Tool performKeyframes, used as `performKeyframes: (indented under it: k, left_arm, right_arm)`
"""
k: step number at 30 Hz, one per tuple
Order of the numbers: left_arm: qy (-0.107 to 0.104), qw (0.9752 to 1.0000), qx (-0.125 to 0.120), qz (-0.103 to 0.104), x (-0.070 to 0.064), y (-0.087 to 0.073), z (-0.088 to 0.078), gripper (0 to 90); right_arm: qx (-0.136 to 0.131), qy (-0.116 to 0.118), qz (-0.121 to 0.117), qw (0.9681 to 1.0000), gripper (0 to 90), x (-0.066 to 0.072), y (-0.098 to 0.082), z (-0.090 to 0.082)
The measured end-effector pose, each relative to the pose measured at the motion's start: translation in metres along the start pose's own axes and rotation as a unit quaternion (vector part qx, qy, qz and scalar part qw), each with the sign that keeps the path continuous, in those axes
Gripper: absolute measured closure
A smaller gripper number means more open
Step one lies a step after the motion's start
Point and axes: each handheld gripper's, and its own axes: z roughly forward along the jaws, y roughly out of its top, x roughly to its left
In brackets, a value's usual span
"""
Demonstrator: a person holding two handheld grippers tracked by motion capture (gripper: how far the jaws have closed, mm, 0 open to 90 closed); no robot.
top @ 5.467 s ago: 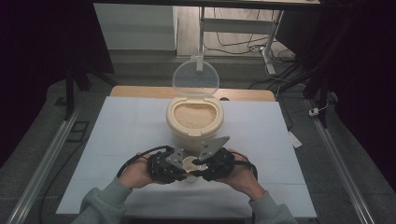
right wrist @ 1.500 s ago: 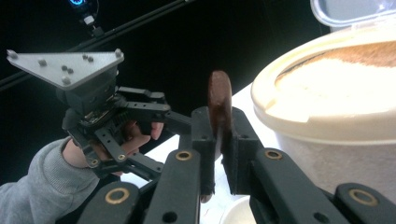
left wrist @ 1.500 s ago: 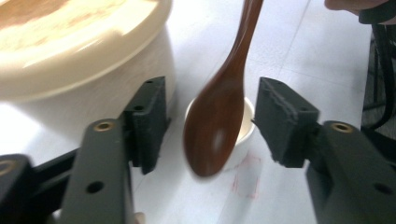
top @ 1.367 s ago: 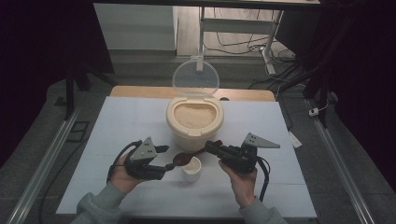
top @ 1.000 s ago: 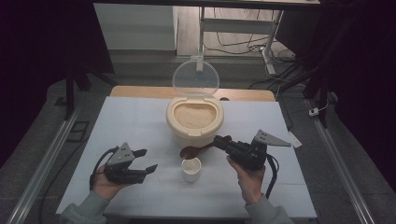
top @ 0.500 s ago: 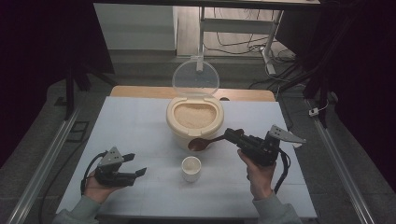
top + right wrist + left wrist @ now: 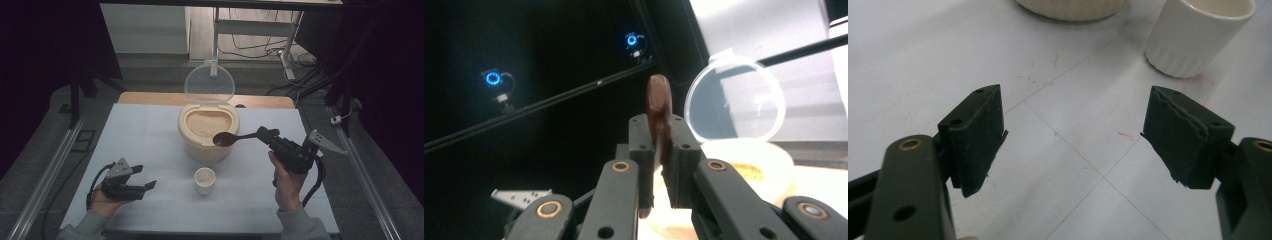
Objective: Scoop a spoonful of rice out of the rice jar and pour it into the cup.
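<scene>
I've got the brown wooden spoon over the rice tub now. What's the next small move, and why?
Probably dip the brown wooden spoon into the grain in the open cream round tub: its bowl hangs over the tub's near rim, clamped by the handle in the right gripper, and looks empty. The small white ribbed cup waits in front.

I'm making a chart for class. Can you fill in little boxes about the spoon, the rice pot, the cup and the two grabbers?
spoon: brown spoon, bowl over the pot's near rim
pot: cream rice container, clear lid standing open
cup: small white cup, on the table in front of the pot
right gripper: shut on the spoon handle
left gripper: open, empty, low over the table
</scene>
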Motion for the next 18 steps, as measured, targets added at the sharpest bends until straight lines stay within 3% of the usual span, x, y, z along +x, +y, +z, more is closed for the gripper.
performKeyframes:
  k: [6,18]
  left_arm:
    - [-0.001,1.0000,0.003,-0.005,0.002,0.000,0.001,23.6]
    - [-0.004,0.9999,0.012,0.000,0.001,0.000,0.004,22.5]
  right_arm:
    - [-0.015,-0.018,0.003,0.9997,83.6,-0.011,0.012,0.005]
    - [0.002,-0.058,-0.014,0.9982,83.6,-0.027,0.029,0.038]
